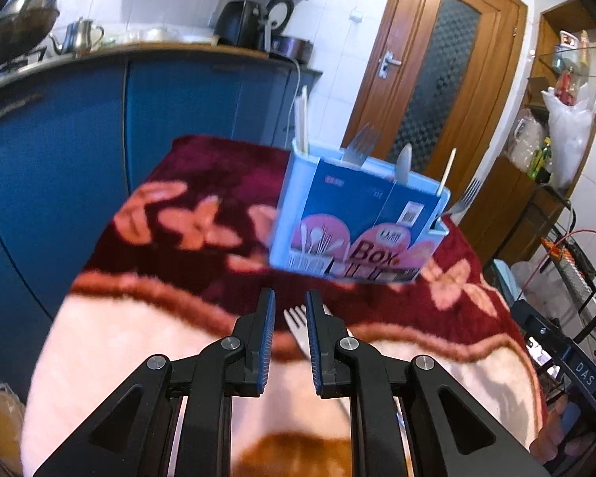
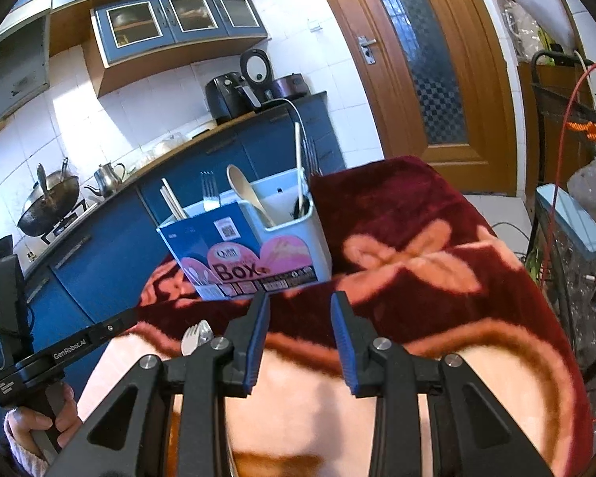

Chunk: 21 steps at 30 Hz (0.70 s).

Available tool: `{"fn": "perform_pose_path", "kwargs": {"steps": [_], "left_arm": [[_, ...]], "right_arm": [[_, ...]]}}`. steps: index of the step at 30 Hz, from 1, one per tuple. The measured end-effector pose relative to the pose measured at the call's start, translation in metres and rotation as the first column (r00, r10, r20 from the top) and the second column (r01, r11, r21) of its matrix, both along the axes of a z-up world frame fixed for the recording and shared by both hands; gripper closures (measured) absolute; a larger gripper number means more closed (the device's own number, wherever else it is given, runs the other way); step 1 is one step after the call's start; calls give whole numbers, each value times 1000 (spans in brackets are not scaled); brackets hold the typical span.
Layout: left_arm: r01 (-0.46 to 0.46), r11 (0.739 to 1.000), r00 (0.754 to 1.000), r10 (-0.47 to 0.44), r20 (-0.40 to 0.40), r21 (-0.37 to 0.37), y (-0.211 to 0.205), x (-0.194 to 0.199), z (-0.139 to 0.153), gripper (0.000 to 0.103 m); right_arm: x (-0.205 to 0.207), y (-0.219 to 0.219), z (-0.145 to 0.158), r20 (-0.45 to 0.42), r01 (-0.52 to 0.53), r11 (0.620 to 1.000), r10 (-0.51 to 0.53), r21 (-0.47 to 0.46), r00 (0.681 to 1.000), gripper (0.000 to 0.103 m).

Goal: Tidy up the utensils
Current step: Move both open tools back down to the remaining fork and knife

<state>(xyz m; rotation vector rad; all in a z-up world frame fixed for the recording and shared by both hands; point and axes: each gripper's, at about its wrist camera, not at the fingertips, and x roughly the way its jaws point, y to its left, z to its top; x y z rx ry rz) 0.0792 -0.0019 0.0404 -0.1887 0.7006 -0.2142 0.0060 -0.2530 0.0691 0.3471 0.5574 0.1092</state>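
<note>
Beneath left gripper point(image 1: 290, 310), white fork point(image 1: 296, 320)

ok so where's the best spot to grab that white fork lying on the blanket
Probably the white plastic fork is best taken by its handle, from above, pads across the narrow shaft. It lies flat on the pink and maroon blanket, tines pointing toward the blue utensil box, handle running back under the left hand-held gripper.

Daylit, motion blur on blanket point(image 1: 202, 214), fisheye-warped dark edges.
</note>
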Motion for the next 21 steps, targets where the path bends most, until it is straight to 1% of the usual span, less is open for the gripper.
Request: {"fn": "perform_pose_path", "kwargs": {"steps": [4,10,17,21], "left_arm": [[0,1000,998,0,-56,-4,0,6,-13,87],[26,1000,989,-28,-142,-16,-4,16,-32,87],[62,997,980,-68,-188,-39,-12,25,-43,87],[65,997,975,-71,-210,-34,-17,30,-48,87]], "right_arm": [[0,-1,-6,-19,2,1000,-2,-5,1000,67],[2,-5,-18,-49,7,1000,-7,11,999,67],[3,-9,-22,-61,14,1000,-13,17,998,67],[3,-10,-23,-65,14,1000,-12,20,998,67]]}}
